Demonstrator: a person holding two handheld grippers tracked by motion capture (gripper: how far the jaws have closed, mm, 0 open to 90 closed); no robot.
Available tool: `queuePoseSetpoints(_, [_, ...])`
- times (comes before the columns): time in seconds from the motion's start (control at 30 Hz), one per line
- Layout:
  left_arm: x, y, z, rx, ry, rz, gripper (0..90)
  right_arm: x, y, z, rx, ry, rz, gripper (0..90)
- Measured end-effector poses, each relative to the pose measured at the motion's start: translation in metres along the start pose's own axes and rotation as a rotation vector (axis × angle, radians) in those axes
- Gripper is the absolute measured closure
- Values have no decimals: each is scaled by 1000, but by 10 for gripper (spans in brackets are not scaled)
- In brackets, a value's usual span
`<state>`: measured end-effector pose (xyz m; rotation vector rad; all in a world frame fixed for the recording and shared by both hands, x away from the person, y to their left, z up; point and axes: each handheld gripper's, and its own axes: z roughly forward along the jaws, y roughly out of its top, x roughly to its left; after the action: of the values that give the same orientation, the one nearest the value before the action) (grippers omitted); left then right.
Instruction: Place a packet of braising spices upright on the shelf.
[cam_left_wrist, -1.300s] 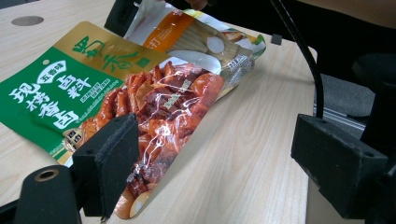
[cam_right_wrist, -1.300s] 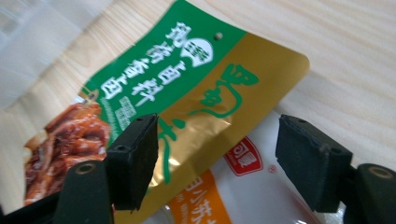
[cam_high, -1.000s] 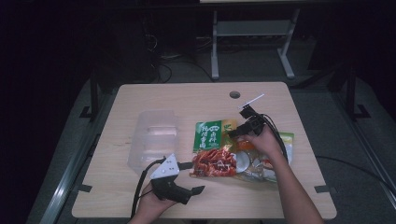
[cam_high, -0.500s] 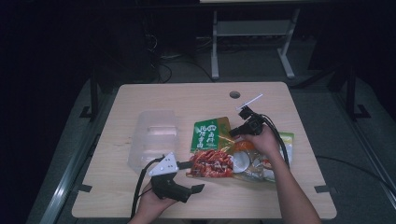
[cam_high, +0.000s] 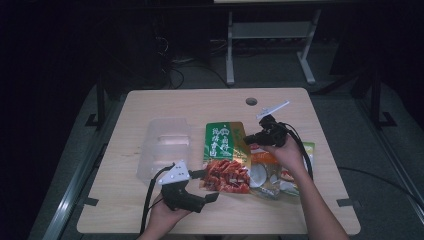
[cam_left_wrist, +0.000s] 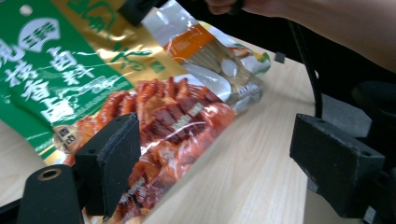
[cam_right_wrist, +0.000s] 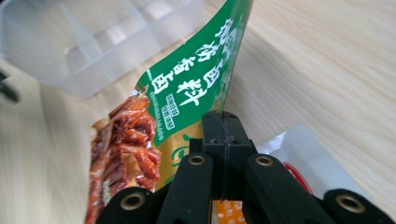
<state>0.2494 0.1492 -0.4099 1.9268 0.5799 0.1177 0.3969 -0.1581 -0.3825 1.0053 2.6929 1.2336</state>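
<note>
Near the table's middle, the right gripper (cam_high: 254, 137) pinches the green snack packet (cam_high: 225, 145) by its right edge above a silver pouch (cam_high: 272, 172), while the left gripper (cam_high: 206, 185) waits agape, so that thin hold could likely slip.

The left gripper (cam_high: 200, 186) is a matte black handheld tool topped by a grey three-cornered plate (cam_high: 175, 173) dotted with small holes, a black cable (cam_high: 148, 197) trailing near. The right gripper (cam_high: 252, 138) is black too, with brass-ringed pivots (cam_right_wrist: 196, 160). Both forearms are bare, unsleeved.
</note>
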Motion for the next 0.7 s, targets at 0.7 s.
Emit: queuePoseSetpoints(0.7, [28,17,55,50,146,-180,165,44,-17,-81,-152,-18,-200,900])
